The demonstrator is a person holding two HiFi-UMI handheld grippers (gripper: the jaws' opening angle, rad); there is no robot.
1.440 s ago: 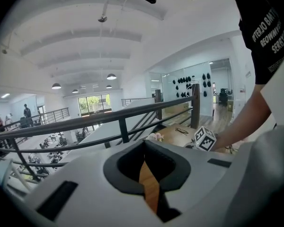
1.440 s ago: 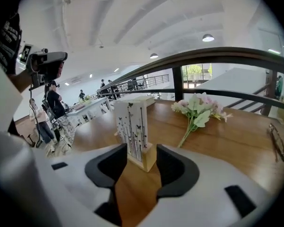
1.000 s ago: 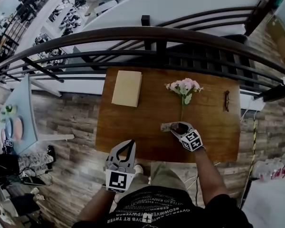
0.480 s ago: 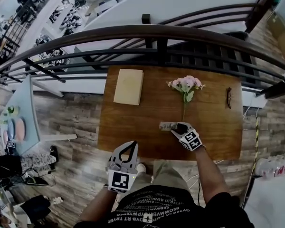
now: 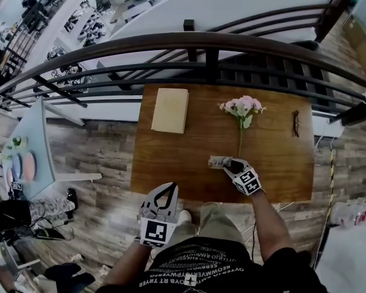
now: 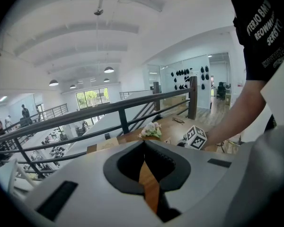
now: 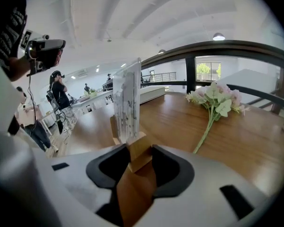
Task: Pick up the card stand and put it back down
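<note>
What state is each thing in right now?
card stand: upright on the table, not lifted.
right hand-held gripper: jaws have just been closing, pads on the stand's wooden base.
left hand-held gripper: shut, empty, off the table's near edge.
flowers: lying flat.
book: closed, flat.
glasses: lying flat; folded or not, can't tell.

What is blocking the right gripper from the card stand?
Nothing visible. The card stand already has its wooden base inside the right gripper, whose jaws have just been closing on it; the flowers lie apart.
</note>
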